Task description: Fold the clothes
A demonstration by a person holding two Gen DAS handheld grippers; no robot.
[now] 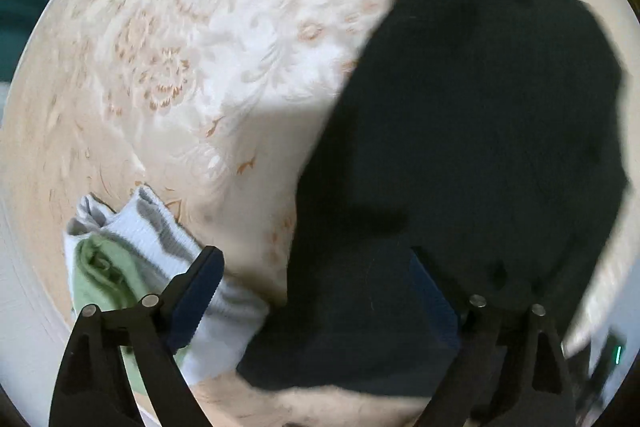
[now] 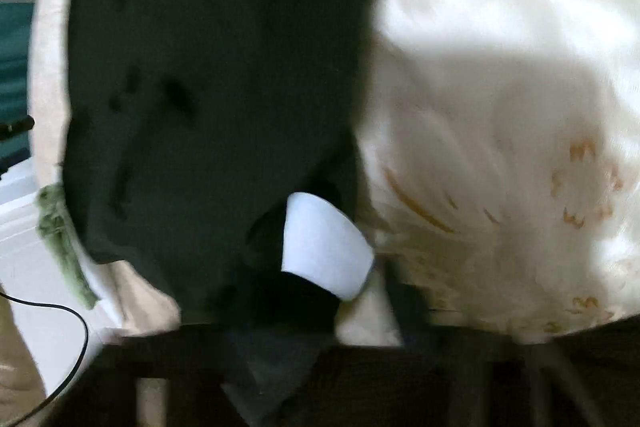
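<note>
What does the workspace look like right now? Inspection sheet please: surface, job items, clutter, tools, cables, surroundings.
Surface: cream floral cloth, partly shadowed.
Job's things: dark garment spread on the cloth; white label at its near edge; white striped item and green item bunched beside it.
Clutter: nothing seen.
Grippers: left tool open over the garment's edge; right tool too blurred to judge.
Cables: black cable off the cloth's edge, right wrist view.
Surroundings: teal area beyond the cloth; detail blurred.

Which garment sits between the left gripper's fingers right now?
The black garment; it spreads between the open left gripper fingers. The white-and-green clothes lie outside, beside the left finger.
</note>
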